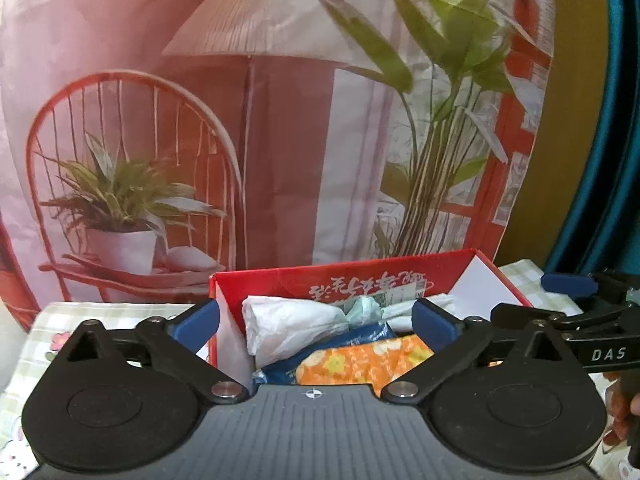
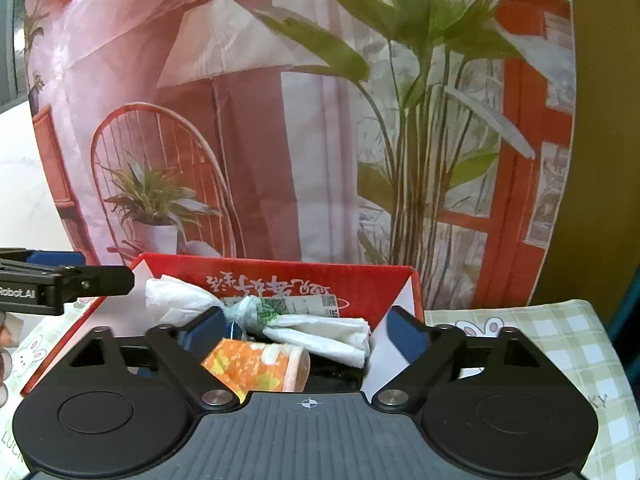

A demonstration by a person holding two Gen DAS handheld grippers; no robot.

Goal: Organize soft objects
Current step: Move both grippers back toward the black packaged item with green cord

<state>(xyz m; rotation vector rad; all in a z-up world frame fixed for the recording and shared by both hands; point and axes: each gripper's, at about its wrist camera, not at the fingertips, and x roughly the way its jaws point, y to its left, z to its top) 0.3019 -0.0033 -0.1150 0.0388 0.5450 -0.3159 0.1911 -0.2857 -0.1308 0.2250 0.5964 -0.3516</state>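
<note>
**Much of the box's contents stays out of sight**

Each gripper's own body blocks the near end of the red box (image 1: 400,280). The orange floral cloth (image 1: 360,364) is cut off below, and the blue packet (image 1: 344,340) shows only a strip beneath the white bags. The box's printed lettering is too blurred to read.

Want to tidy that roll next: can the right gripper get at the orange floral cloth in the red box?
Probably yes. The right gripper is open, the orange floral cloth lies uncovered between its fingers, and the red box has no lid.
</note>
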